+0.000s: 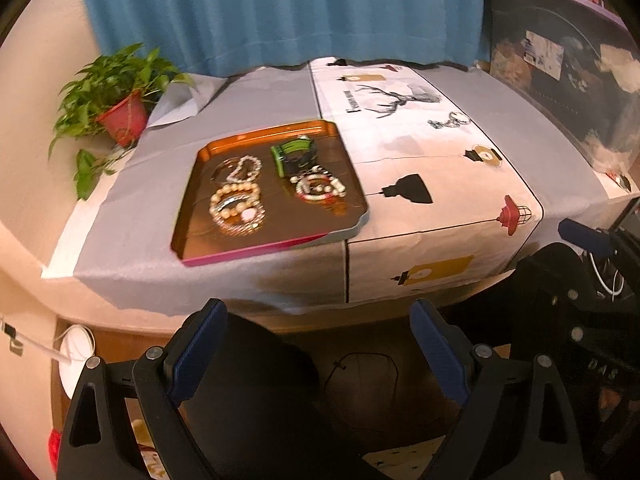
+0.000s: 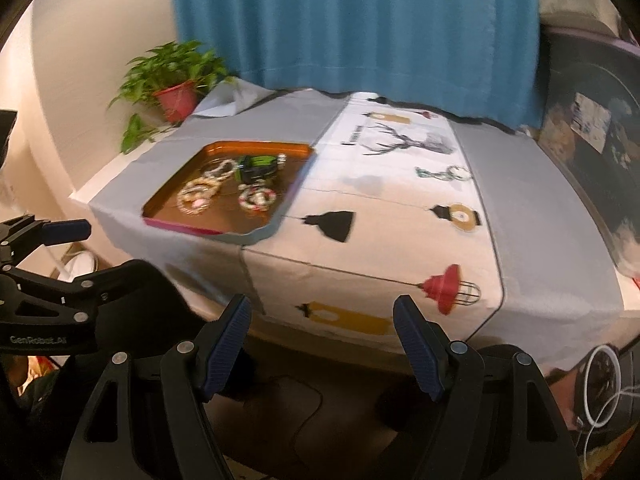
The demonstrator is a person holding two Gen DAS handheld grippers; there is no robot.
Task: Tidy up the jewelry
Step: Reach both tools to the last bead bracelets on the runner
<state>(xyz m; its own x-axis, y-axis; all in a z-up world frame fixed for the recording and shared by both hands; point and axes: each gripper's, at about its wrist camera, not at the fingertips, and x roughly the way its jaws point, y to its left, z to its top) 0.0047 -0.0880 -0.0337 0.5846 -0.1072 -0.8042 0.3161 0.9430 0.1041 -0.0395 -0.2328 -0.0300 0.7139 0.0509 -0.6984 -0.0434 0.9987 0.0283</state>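
An orange tray (image 1: 344, 224) (image 2: 168, 192) lies on the table's left half. It holds several pieces: pearl bracelets (image 1: 237, 204) (image 2: 198, 197), a green and black watch (image 1: 294, 155) (image 2: 258, 168), a red and white bead bracelet (image 1: 320, 187) (image 2: 257, 198). One loose teal bracelet (image 1: 450, 120) (image 2: 442, 173) lies on the printed cloth, far right of the tray. My left gripper (image 1: 318, 320) is open and empty, below the table's front edge. My right gripper (image 2: 322, 314) is open and empty, at the front edge.
A potted plant (image 1: 120, 114) (image 2: 174, 98) stands at the table's back left corner. A blue curtain (image 1: 280, 12) hangs behind. A dark cabinet (image 1: 560, 92) stands at the right. Cables and a white round object (image 1: 76, 354) lie on the floor under the table.
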